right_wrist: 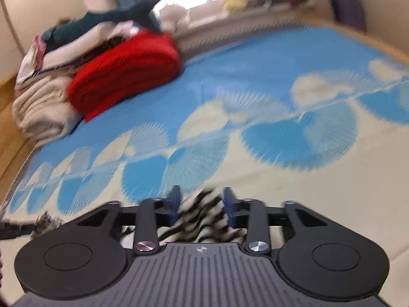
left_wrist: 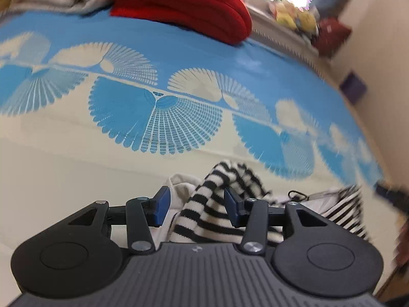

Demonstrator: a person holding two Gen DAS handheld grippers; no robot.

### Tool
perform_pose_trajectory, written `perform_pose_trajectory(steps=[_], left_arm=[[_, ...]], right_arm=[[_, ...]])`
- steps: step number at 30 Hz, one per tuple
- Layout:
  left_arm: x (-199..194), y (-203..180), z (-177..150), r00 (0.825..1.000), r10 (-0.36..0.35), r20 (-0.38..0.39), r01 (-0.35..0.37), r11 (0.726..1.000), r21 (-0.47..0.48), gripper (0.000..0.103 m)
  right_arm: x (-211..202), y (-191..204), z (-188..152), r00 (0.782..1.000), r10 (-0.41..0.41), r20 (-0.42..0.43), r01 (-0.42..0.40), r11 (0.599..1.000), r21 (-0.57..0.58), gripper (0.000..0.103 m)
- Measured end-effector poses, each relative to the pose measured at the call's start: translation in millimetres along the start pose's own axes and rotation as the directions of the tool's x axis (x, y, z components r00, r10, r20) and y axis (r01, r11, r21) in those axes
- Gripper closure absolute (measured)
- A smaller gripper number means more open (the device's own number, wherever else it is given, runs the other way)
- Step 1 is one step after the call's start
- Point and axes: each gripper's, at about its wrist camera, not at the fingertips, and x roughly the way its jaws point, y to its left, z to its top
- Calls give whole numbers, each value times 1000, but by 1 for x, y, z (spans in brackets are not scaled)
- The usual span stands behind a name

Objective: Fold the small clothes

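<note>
Striped garment loosed on the bed

The black-and-white striped knit garment (left_wrist: pixel 204 204) is seen between the parted left gripper (left_wrist: pixel 196 206) and right gripper (right_wrist: pixel 202 204) pads, ungripped, on the blue-and-cream patterned bedcover (left_wrist: pixel 179 58).

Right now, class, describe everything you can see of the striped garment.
The striped garment is soft knit-looking cloth with black and cream stripes, rumpled rather than flat, lying on the blue-and-cream bedspread beside plain cream fabric. Part rises between the open left gripper; another bunch lies between the open right gripper. Neither visibly clamps it.
</note>
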Motion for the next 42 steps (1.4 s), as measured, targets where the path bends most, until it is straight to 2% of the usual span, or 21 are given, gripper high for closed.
perform_pose_trajectory(steps=[3,8,11,12,13,14,15,16,18,20,21,24,26,28,30,31,32,33,34,38,42], left_arm=[[13,-6,-3,999,47,-24,-46,997,55,53],[20,-4,-1,998,59,-25,-57,996,63,54],[20,-4,1,999,48,-23,-47,997,67,63],[18,-6,1,999,48,-22,-46,996,73,71],[18,-7,1,999,49,-22,-47,996,81,79],[19,-7,1,998,51,-24,-48,995,90,82],[20,-8,1,998,53,-26,-50,994,99,93],[20,-9,1,998,55,-26,-52,993,109,101],[11,-6,7,995,83,49,-87,993,83,102],[-2,11,16,988,59,142,-54,998,-43,102],[0,15,18,987,71,142,-61,996,-69,102],[29,6,11,989,147,7,-148,989,22,101],[40,1,7,985,170,-25,-169,984,61,100],[44,4,8,984,175,-38,-173,984,53,88],[45,14,9,981,169,-95,-169,986,3,70],[43,18,8,979,170,-109,-173,985,-17,68],[40,22,9,978,169,-120,-174,984,-33,68],[35,26,9,979,156,-128,-164,985,-48,68],[30,29,10,981,134,-138,-144,987,-66,66],[10,34,1,973,22,-228,-45,994,-96,59],[-10,39,-25,952,-2,-306,-6,1000,-25,57]], right_arm=[[6,-9,2,999,28,-29,-27,998,49,56],[23,26,-13,972,136,-190,-163,978,-130,56],[35,50,-28,957,124,-262,-190,951,-244,56],[40,56,-33,950,105,-295,-189,944,-272,57],[46,61,-40,941,78,-331,-183,936,-301,62],[51,66,-44,934,56,-354,-181,926,-330,84],[53,70,-46,936,43,-348,-176,916,-361,101],[50,73,-43,948,56,-313,-175,913,-369,102],[33,70,-26,985,96,-145,-135,948,-290,102],[20,57,-9,993,113,17,-109,983,-149,103],[25,54,-9,994,104,13,-102,987,-125,102],[53,66,-24,995,-3,-102,-19,977,-214,102],[67,69,-32,985,-33,-169,-8,971,-237,97],[77,67,-39,967,-47,-251,-12,973,-230,87],[69,60,-34,968,-35,-247,-15,980,-198,82],[61,54,-31,972,-19,-233,-22,985,-172,79],[52,48,-27,976,-6,-218,-27,989,-148,70],[42,41,-22,979,-3,-205,-25,991,-132,60],[35,34,-19,980,-6,-198,-20,992,-125,57],[11,3,-19,974,-35,-225,9,993,-117,55],[-12,-29,-38,940,-34,-340,-1,995,-102,55]])
